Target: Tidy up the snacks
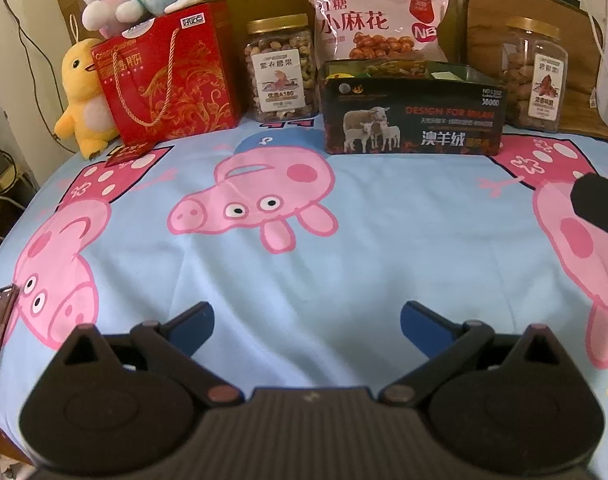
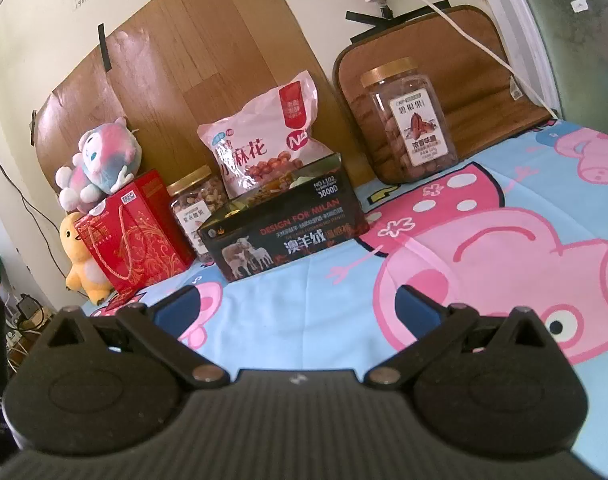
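Left wrist view: my left gripper (image 1: 307, 322) hovers over the bedsheet (image 1: 344, 248), jaws wide, empty. Snack box (image 1: 414, 120), pink bag (image 1: 374, 20), two jars (image 1: 282, 68) line the far edge; right gripper (image 2: 294, 308) also spread, empty.

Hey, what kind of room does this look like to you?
Most likely a home bedroom: the snacks sit on a bed with a cartoon pig sheet, plush toys stand at the back, and a wooden headboard leans against the wall.
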